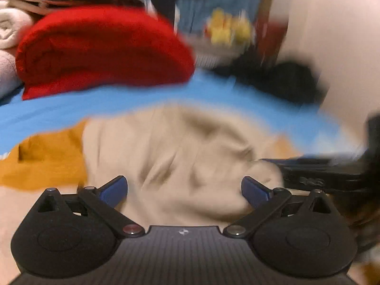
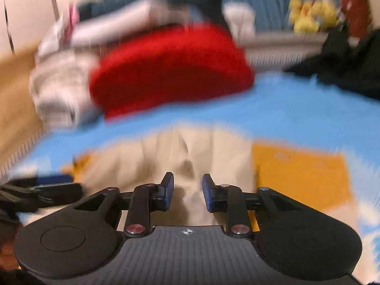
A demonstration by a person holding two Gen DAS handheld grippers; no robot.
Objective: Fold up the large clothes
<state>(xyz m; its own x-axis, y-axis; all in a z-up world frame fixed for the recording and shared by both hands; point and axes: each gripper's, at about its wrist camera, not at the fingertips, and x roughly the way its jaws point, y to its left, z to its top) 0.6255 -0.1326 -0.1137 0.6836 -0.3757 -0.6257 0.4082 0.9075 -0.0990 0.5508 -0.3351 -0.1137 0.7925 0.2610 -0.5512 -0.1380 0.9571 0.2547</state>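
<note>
A beige garment (image 1: 175, 152) lies rumpled on a mustard-yellow cloth (image 1: 47, 163) over a blue sheet (image 1: 123, 99). My left gripper (image 1: 184, 190) is wide open just above the beige garment, with nothing between its blue pads. In the right wrist view the same beige garment (image 2: 190, 152) lies ahead, with the mustard cloth (image 2: 301, 175) to its right. My right gripper (image 2: 187, 192) has its jaws partly open over a fold of beige cloth, gripping nothing. Both views are motion-blurred.
A folded red garment (image 1: 102, 52) lies on the blue sheet beyond, also in the right wrist view (image 2: 171, 68). White rolled towels (image 1: 9, 28) sit at the left. Dark clothes (image 1: 285, 80) and yellow toys (image 1: 228, 28) sit at the back right.
</note>
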